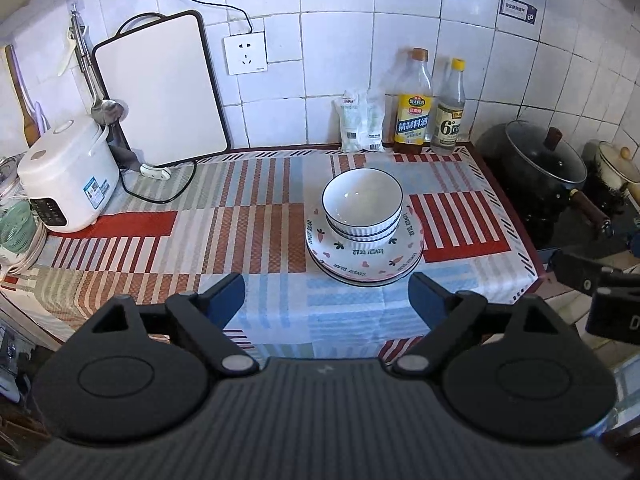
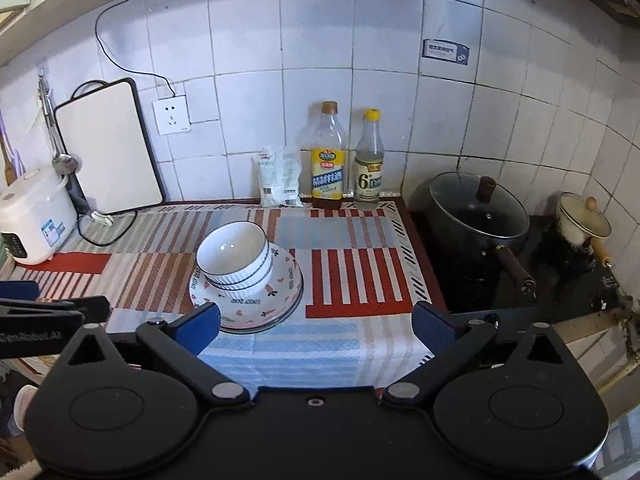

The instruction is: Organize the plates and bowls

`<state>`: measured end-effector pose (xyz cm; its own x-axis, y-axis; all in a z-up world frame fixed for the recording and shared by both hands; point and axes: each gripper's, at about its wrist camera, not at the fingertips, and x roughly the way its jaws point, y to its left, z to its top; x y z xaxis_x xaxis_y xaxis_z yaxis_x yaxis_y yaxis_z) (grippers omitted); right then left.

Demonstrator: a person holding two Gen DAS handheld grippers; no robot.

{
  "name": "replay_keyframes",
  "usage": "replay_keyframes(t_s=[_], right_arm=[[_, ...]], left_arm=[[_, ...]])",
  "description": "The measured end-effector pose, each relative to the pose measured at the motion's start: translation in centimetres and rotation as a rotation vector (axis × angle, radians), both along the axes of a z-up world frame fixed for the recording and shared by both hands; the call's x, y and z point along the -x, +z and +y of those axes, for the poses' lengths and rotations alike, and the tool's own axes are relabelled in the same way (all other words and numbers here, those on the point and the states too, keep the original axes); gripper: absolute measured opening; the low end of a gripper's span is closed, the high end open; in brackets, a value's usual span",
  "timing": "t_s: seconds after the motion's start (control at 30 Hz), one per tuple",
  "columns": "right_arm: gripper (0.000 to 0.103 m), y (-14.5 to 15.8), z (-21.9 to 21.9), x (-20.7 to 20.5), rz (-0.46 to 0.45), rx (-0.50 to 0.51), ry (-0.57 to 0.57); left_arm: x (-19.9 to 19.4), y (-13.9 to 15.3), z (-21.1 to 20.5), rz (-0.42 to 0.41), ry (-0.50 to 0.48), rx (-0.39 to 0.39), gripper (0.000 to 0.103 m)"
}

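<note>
The bowls sit nested on the stacked plates mid-worktop, likely to save space, so both the left gripper and the right gripper hang with fingers spread, holding nothing.

The left gripper is matte black, with blue pads on its two fingers, angular linkage arms on silver pivot pins, two round housings with embossed circles, and a ribbed central body bearing a small pale emblem. The right gripper matches it (its centre plate is smooth, with one small screw). White lettering marks the left gripper's side.
</note>
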<state>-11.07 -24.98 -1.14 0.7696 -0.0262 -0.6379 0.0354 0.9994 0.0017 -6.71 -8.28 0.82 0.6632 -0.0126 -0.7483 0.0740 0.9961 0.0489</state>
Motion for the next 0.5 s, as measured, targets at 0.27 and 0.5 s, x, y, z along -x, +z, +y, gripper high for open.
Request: replay_keyframes(t_s=[0.27, 0.5], right_arm=[[0.103, -0.41, 0.54, -0.23, 0.027, 0.008, -0.004], [0.103, -0.24, 1.04, -0.16, 0.026, 0.016, -0.015]], left_arm=[[-0.24, -0.47, 0.01, 0.009, -0.002, -0.044, 0.099], [-0.57, -0.62, 0.18, 0.029, -0.009, -0.037, 0.099]])
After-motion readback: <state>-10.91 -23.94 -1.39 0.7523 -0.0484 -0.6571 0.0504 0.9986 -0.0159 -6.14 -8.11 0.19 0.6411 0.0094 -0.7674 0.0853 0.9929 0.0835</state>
